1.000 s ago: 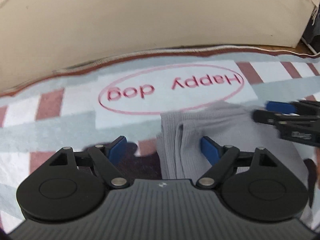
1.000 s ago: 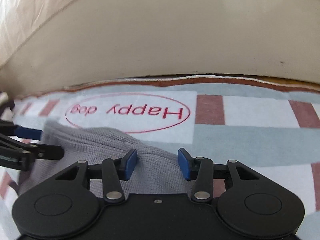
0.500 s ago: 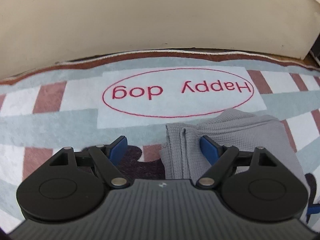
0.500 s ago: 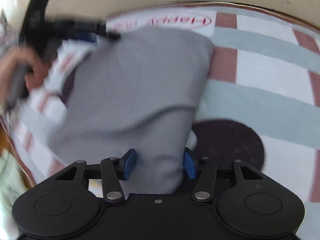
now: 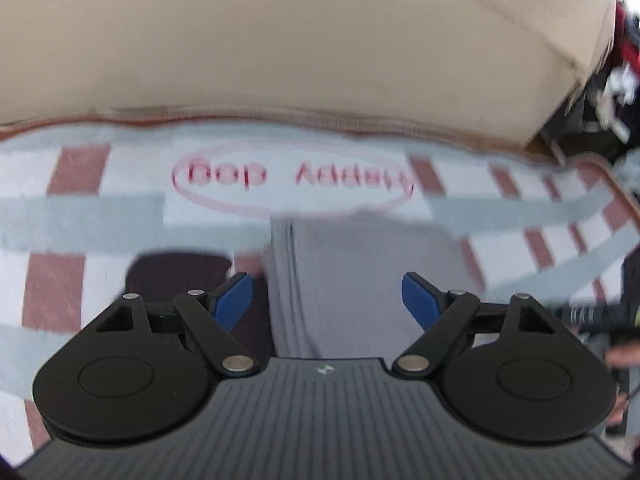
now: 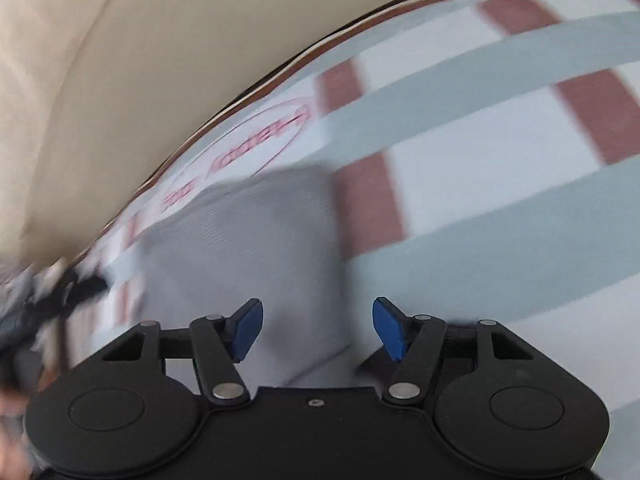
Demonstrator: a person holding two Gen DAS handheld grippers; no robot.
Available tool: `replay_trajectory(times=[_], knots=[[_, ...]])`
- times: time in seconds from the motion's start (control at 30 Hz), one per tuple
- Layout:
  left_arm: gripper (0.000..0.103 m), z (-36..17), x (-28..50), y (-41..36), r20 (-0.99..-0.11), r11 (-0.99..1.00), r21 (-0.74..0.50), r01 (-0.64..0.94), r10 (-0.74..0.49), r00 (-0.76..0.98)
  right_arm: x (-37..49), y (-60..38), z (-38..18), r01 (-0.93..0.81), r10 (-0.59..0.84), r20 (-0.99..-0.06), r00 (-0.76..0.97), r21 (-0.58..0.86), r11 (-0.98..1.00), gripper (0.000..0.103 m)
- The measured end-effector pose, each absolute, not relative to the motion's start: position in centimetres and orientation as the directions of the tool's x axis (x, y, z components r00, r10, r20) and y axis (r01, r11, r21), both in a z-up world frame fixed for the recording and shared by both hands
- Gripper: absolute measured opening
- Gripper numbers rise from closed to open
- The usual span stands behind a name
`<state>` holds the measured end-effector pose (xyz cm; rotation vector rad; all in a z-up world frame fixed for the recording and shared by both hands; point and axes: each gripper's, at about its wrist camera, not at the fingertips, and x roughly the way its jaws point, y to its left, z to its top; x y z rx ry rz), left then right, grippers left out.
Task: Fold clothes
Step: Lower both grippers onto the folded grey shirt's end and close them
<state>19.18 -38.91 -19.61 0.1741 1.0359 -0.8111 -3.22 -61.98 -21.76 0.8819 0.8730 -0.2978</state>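
on the striped mat (image 5: 100,208), just near of the "happy dog" oval, lies the folded grey garment (image 5: 352,280). left claw (image 5: 327,300) open above it; right claw (image 6: 316,330) opening, nothing gripped. risk: a passing pad could snag the fabric and undo the fold.

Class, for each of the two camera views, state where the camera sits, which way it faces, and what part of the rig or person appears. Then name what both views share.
Left wrist: sits on the left gripper, looking forward and down along its open blue fingers at the folded grey garment on the striped "Happy dog" mat; the right gripper and a bit of hand show at the right edge.
Right wrist: sits on the right gripper, jaws opening, tilted down over the garment's corner; the left gripper blurs at the left edge.
Shared: garment, mat, beige cushion.
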Motion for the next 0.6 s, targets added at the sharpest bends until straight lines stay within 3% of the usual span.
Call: replay_trajectory(times=[0.2, 0.27, 0.37, 0.5, 0.6], knots=[[0.086, -23.3, 17.7, -38.4, -0.902, 0.744, -0.012, 0.668, -0.297, 0.315, -4.3, -62.1, -23.1, 0.495, 0.205, -0.721, 0.662, 0.627, 0.602, 0.066], [0.085, -23.1, 17.7, -37.7, -0.900, 0.760, -0.016, 0.650, -0.294, 0.322, -4.7, -62.2, -23.3, 0.486, 0.219, -0.701, 0.679, 0.652, 0.582, 0.066], [0.084, -22.6, 17.8, -36.1, -0.885, 0.772, -0.112, 0.625, -0.364, 0.291, -4.6, -62.5, -23.8, 0.454, 0.283, -0.654, 0.702, 0.717, 0.529, 0.066], [0.084, -22.9, 18.1, -33.8, -0.809, 0.734, -0.375, 0.566, -0.558, 0.187, -3.0, -62.1, -25.0, 0.419, 0.324, -0.590, 0.739, 0.780, 0.465, 0.068], [0.082, -22.8, 17.6, -33.6, -0.792, 0.756, -0.329, 0.566, -0.547, 0.270, -2.1, -61.8, -25.5, 0.399, 0.291, -0.545, 0.786, 0.808, 0.434, 0.068]])
